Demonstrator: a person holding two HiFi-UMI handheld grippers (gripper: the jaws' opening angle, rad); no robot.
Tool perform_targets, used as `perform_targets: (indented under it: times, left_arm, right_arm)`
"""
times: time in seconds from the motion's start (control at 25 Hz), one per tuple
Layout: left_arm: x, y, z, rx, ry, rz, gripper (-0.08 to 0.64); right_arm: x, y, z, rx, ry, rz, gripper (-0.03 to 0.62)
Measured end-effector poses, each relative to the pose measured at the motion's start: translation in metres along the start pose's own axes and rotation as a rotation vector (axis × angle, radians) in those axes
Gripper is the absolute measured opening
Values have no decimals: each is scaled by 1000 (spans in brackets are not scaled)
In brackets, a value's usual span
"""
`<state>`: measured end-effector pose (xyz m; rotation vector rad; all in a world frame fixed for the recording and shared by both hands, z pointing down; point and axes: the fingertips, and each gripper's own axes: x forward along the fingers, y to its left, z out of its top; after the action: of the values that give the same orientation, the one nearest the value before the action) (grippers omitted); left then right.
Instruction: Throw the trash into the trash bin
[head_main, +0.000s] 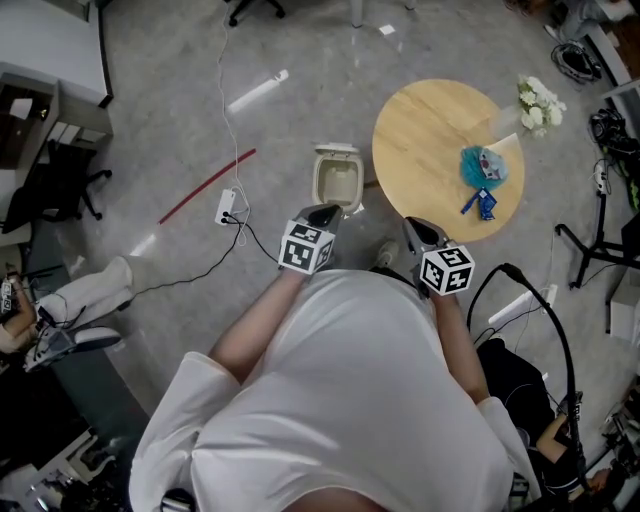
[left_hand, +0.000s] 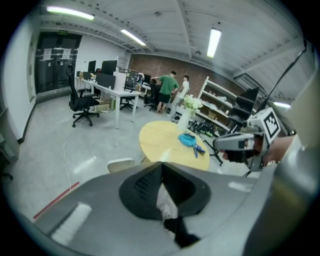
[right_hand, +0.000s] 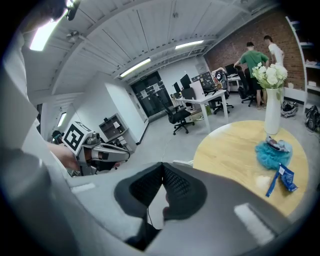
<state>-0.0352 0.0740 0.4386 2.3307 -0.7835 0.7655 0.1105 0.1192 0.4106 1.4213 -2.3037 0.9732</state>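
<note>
A beige trash bin (head_main: 338, 180) with its lid up stands on the floor beside a round wooden table (head_main: 425, 140). On the table lie a teal crumpled wad (head_main: 483, 166) and a blue wrapper (head_main: 484, 203). My left gripper (head_main: 322, 215) hovers just short of the bin, shut and empty. My right gripper (head_main: 420, 232) hangs by the table's near edge, also shut with nothing in it. The left gripper view shows the shut left gripper (left_hand: 161, 163), the bin (left_hand: 121, 164) and the wad (left_hand: 188, 139). The right gripper view shows the shut right gripper (right_hand: 161, 163), the wad (right_hand: 270, 152) and the wrapper (right_hand: 282, 177).
A vase of white flowers (head_main: 538, 105) stands at the table's far edge. A power strip with cables (head_main: 226, 206) and a red strip (head_main: 207, 186) lie on the floor left of the bin. A black stand (head_main: 600, 240) is at right. A seated person's legs (head_main: 90, 290) are at left.
</note>
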Motion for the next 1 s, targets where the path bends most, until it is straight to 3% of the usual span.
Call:
perform_targets:
  times: [0.36, 1.0]
  left_arm:
    - [2, 5, -3, -44, 6, 7, 5]
    - [17, -17, 1, -28, 13, -39, 5]
  right_arm:
    - [4, -2, 1, 0, 5, 4, 0]
    - [-8, -27, -3, 19, 1, -23, 0]
